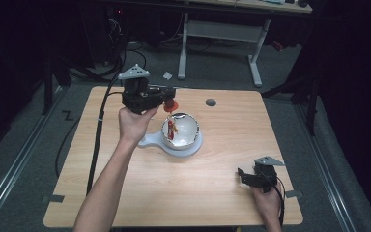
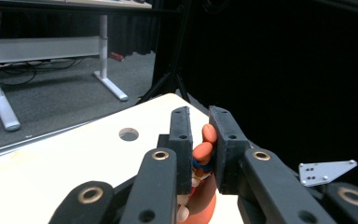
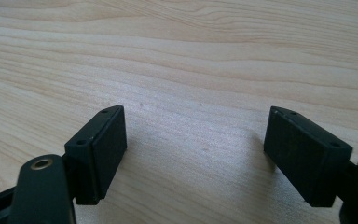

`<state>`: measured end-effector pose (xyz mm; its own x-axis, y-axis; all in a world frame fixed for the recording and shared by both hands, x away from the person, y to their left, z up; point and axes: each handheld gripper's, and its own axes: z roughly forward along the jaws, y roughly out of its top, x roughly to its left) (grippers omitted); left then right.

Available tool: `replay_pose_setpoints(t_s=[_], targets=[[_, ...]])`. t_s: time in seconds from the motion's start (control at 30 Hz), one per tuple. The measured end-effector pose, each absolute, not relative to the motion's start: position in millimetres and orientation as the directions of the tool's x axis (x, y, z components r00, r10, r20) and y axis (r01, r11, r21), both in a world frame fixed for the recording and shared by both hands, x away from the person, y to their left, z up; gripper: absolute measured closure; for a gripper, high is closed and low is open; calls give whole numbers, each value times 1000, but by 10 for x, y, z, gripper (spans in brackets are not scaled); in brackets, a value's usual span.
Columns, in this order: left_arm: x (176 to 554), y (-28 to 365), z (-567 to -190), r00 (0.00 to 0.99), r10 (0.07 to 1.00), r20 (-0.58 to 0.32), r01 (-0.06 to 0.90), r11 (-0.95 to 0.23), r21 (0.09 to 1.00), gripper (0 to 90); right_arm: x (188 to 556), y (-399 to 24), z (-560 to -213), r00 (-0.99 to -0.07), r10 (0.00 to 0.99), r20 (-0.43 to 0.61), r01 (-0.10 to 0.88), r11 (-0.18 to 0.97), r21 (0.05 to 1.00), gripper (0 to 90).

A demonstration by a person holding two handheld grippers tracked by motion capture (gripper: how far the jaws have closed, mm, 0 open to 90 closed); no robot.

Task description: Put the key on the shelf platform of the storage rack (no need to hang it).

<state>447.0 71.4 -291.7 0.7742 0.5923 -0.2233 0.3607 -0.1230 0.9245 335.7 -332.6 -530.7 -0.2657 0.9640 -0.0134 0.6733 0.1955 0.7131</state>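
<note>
Left forearm stretched up from counter's [image 1: 125, 193] near edge, hand [image 1: 134, 123] wrapped under left claw [image 2: 200, 149], held level just left of and above bowl [image 1: 186, 126]. Claw clamped on orange figure [image 2: 204, 150], which hangs over bowl's left rim. Bowl sits on white board [image 1: 149, 141]. Right claw [image 3: 196, 158] near right of bowl, low over counter, spread wide, holding nothing.

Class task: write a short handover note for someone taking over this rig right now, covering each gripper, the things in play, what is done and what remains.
Left gripper: shut on a small orange-red toy figure, held above the far rim of the white bowl.
Right gripper: open, nothing between its jaws, low over the table near its front right corner.
Bowl sits on a white board at mid-table; something red and white shows inside it, too small to identify.
Done: figure gripped and lifted.
Left: probably lower it into the bowl and release, though it may be coming out instead.
</note>
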Motion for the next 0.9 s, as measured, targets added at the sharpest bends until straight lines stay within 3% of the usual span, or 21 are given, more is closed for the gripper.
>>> replay_pose_setpoints(t_s=[0.43,0.9], targets=[[4546,538,-2946,776,596,-207,359,-148,922,804,3356,-3326,-5307,-266,964,-14,673,196,713,213],[4592,412,-3217,772,605,-195,384,-200,901,803,3356,-3326,-5307,-266,964,-14,673,196,713,213]])
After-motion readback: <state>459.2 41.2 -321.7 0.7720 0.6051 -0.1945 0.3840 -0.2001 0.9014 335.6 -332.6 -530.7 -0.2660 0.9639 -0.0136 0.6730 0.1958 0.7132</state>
